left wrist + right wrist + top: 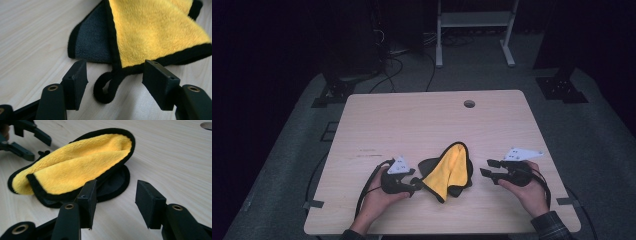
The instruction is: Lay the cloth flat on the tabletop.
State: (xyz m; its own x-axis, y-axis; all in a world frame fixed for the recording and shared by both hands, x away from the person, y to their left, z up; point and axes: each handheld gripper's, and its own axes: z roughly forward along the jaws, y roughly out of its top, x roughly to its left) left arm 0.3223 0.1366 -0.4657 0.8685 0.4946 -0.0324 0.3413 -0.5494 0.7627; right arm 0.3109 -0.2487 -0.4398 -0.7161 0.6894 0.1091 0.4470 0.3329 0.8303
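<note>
Left gripper view alone: cloth's [155, 32] black hanging loop [107, 87] between my left gripper's [115, 75] parted, empty jaws, at six o'clock of cloth.

I see my left claw [416, 184] and right claw [486, 167]: matte black, blocky rectangular pads [75, 82], brass-ringed screws, grey three-cornered plates on top, black trailing cables. A plaid sleeve [552, 226] covers my right wrist.
</note>
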